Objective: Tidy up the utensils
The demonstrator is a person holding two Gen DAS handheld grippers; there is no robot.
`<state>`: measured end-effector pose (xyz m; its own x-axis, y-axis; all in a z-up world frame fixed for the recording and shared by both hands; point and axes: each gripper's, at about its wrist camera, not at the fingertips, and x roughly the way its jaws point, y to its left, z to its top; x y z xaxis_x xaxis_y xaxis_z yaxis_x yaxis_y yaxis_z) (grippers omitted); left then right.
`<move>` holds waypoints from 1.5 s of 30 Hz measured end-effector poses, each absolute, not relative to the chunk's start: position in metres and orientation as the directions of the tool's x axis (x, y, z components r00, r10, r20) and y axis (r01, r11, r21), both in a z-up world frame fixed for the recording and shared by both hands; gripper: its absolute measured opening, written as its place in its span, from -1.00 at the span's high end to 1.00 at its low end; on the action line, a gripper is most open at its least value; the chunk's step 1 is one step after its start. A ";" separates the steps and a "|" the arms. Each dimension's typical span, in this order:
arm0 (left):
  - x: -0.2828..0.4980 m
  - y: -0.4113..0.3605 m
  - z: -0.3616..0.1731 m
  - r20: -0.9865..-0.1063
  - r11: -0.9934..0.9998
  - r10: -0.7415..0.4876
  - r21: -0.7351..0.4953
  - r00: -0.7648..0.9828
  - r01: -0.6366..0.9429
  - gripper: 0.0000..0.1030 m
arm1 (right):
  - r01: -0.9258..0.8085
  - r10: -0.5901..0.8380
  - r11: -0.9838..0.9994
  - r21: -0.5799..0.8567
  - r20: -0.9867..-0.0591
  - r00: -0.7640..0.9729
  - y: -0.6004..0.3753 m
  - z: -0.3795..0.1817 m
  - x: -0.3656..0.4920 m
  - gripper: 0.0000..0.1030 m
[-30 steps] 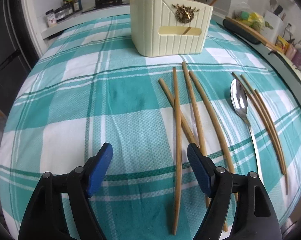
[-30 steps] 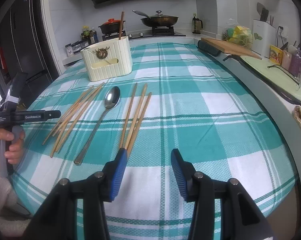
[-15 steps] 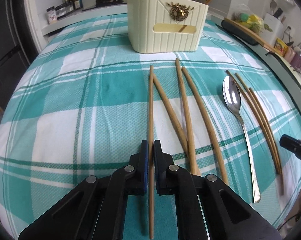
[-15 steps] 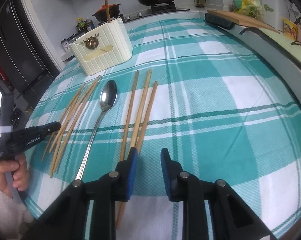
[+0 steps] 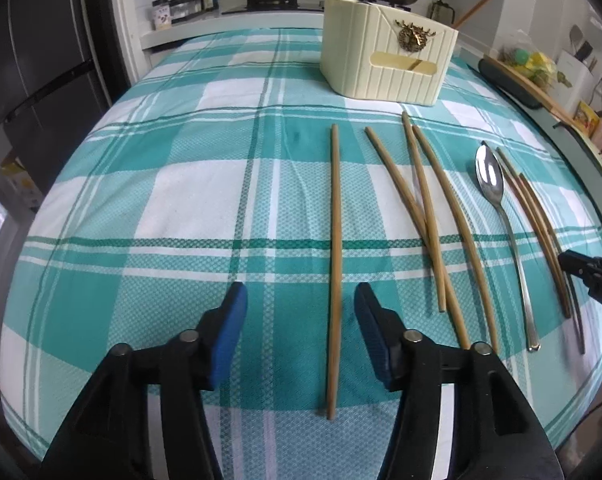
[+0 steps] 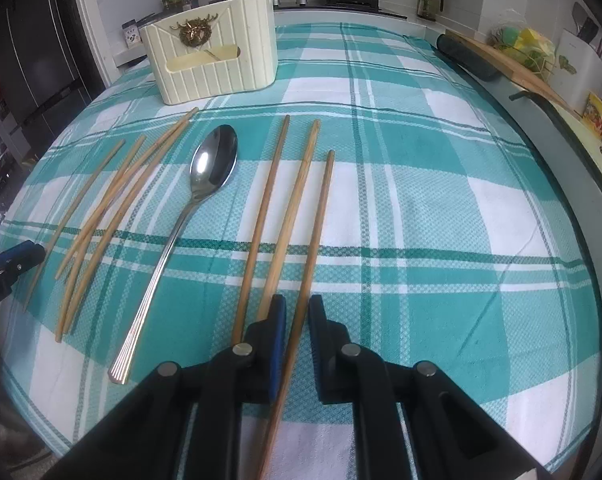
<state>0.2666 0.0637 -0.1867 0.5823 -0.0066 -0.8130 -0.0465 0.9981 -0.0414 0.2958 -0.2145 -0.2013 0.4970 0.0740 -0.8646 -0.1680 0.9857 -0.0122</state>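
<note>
The only writing that can be read is on the body of the left gripper as it shows at the left edge of the right wrist view: white letters ending in "RobotAI". In the left wrist view a few white letters stand on the right gripper at the right edge, but they are too cut off to read. The cream utensil holder [image 6: 215, 62] has a brass ornament with antlers on its front and no readable label; it stands at the far side of the checked teal and white tablecloth [image 6: 421, 184], and one wooden stick rises out of it. Counted from left to right in the right wrist view, there are four light chopsticks [image 6: 101, 216] in a loose fan, then one metal spoon [image 6: 189, 216] with its bowl toward the holder, then three darker chopsticks [image 6: 279, 208] lying almost parallel. The left gripper [image 5: 301, 300] hovers over one light chopstick [image 5: 334, 240] that lies apart from the other three; its jaws are opening, the chopstick is between them and the blue pads do not touch it. The right gripper [image 6: 297, 308] has its jaws nearly closed around the rightmost dark chopstick [image 6: 317, 224], which passes between the pads.
</note>
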 end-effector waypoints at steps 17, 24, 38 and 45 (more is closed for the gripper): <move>0.263 0.069 -0.203 -0.833 0.998 0.052 0.019 0.551 -0.064 -0.99 | -0.159 0.040 0.985 -0.066 -0.812 0.582 -0.250 -0.203 0.286 0.67; 0.260 0.070 -0.203 -0.844 0.999 0.031 0.004 0.535 -0.052 -0.99 | -0.191 0.045 0.978 -0.089 -0.797 0.603 -0.250 -0.204 0.284 0.56; 0.265 0.069 -0.202 -0.858 0.999 0.020 0.001 0.513 -0.038 -0.99 | -0.174 0.080 0.984 -0.025 -0.818 0.570 -0.269 -0.203 0.285 -0.02; 0.295 0.076 -0.178 -0.863 0.998 -0.060 -0.036 0.501 0.058 -0.99 | -0.253 0.097 0.967 -0.035 -0.866 0.490 -0.264 -0.200 0.304 0.09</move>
